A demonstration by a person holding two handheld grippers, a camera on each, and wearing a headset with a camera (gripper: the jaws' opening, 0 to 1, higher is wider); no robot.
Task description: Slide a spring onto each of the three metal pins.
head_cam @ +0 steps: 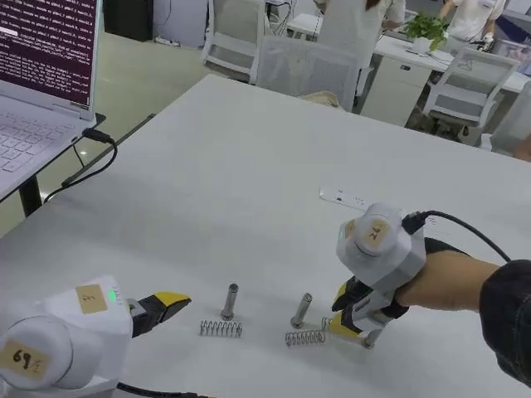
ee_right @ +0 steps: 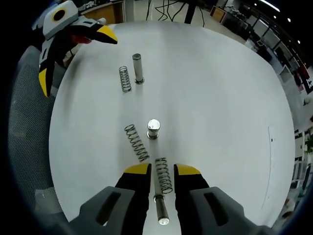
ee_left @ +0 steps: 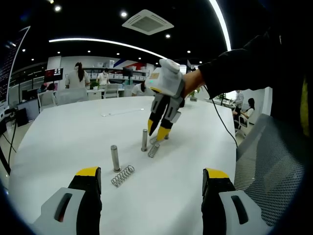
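On the white bench (head_cam: 249, 166), the left gripper (ee_left: 151, 172) has its jaws released and gaping. The right gripper (ee_right: 162, 170) straddles the near-right pin (ee_right: 159, 210), lying flat, and a spring (ee_right: 164, 177); I cannot tell whether it is clenched. The spring looks light, squashy and prone to rolling, so pinch it gently mid-coil.

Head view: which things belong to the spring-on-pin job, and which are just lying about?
Job: three short steel pins, two standing, one lying; three small coiled wire springs.
Lying about: open white laptop; black cable; flat white strip.
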